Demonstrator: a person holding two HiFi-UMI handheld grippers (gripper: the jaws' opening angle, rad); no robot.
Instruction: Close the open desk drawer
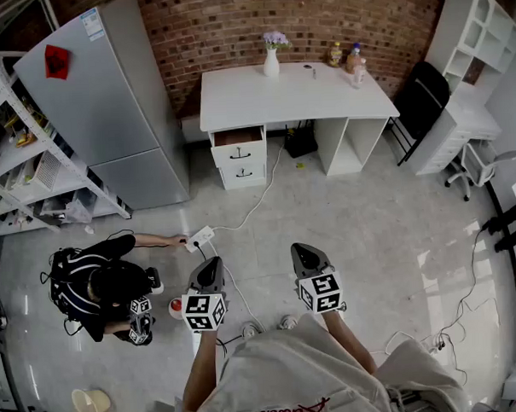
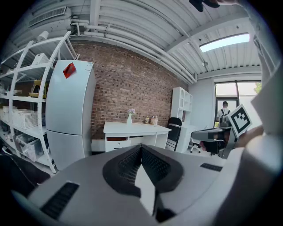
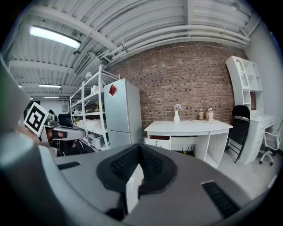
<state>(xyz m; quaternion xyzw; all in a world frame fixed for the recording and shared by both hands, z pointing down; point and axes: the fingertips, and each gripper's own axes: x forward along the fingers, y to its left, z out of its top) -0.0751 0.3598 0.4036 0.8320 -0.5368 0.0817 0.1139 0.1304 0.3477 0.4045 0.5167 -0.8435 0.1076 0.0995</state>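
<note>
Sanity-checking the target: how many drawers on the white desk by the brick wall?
2, stacked under the white desk's left end in the head view: upper white drawer, pulled open; lower white drawer, shut, directly beneath. No others visible.

White desk, top drawer open, left gripper, right gripper far off

The inside of the open drawer is too small to make out, so are the little things at the 1 o'clock corner of the bench, and the shelf at 9 o'clock is cut off by the edge.
</note>
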